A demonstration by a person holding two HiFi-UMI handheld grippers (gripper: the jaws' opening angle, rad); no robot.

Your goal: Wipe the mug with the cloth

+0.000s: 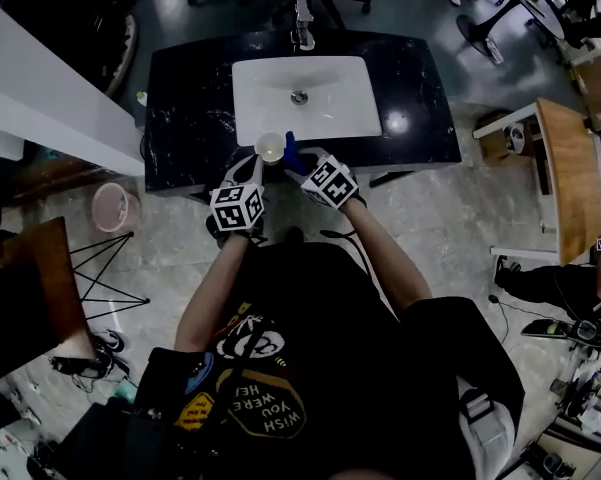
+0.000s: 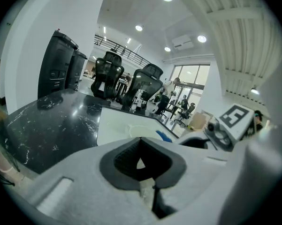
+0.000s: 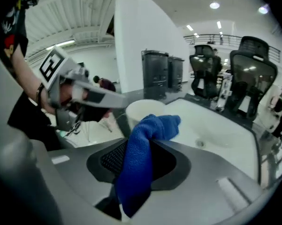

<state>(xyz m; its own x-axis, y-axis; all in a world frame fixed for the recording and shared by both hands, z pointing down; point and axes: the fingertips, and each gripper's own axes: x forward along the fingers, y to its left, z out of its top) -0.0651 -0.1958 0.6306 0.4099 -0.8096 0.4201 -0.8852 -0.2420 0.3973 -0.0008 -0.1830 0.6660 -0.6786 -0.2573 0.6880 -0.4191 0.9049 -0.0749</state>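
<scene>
Over the counter's front edge, just before the white sink, a cream mug (image 1: 269, 147) is held up with my left gripper (image 1: 256, 165) shut on it. In the left gripper view only a pale piece of the mug (image 2: 141, 164) shows between the closed jaws, and its rim (image 2: 137, 129) peeks above them. My right gripper (image 1: 298, 163) is shut on a blue cloth (image 1: 290, 151). The cloth (image 3: 140, 158) hangs through the jaws and its top fold lies against the mug (image 3: 141, 110). The left gripper (image 3: 65, 90) reaches in from the left of the right gripper view.
A black marble counter (image 1: 190, 98) carries the white sink (image 1: 345, 108) with a faucet (image 1: 302, 26) behind it. A pink bucket (image 1: 113, 208) stands on the floor at the left, a wooden table (image 1: 570, 178) at the right. Office chairs (image 2: 108, 74) stand beyond the counter.
</scene>
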